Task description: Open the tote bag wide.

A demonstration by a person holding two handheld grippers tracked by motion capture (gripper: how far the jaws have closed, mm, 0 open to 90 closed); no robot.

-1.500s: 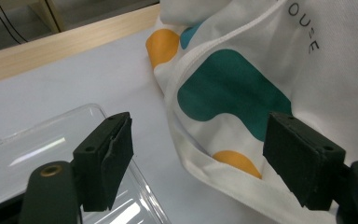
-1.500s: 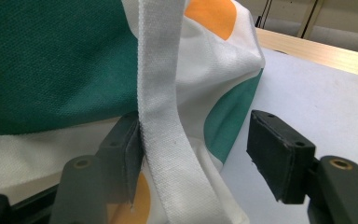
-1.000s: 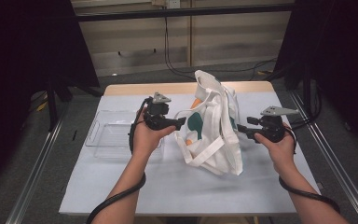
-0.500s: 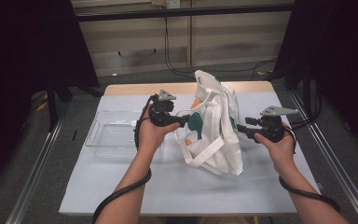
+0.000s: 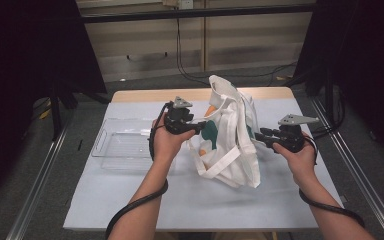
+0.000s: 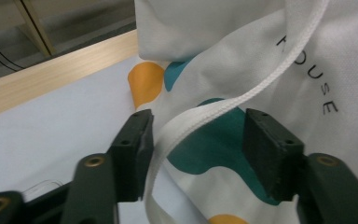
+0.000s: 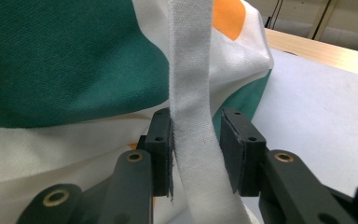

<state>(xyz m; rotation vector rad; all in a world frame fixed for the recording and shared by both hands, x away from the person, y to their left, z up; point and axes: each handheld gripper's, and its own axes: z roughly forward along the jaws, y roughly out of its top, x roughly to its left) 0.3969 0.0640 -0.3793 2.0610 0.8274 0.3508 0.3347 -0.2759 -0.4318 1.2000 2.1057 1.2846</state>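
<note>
Standing between the two grippers near the middle of the table (image 5: 130, 210), the white tote bag (image 5: 230, 135) has one webbing handle running into each tool's gap, and that pairing is what the next move hangs on. From the right gripper (image 5: 260, 136), at the bag's right side, the flat strap (image 7: 191, 116) runs upright straight through the jaws, its long axis across their closing line; the jaws have just been closing, the left pad touches the strap's edge and the other stands just off it, so I judge no grip made yet. From the left gripper (image 5: 200, 127), at the bag's left face, the other handle (image 6: 205, 116) curves diagonally through a wider gap; these jaws have also just been closing and stand apart, neither pad pressing. The bag looks soft and slumped, printed with teal and orange patches and dark lettering. Left of it lies a clear plastic tray (image 5: 122, 147).
</note>
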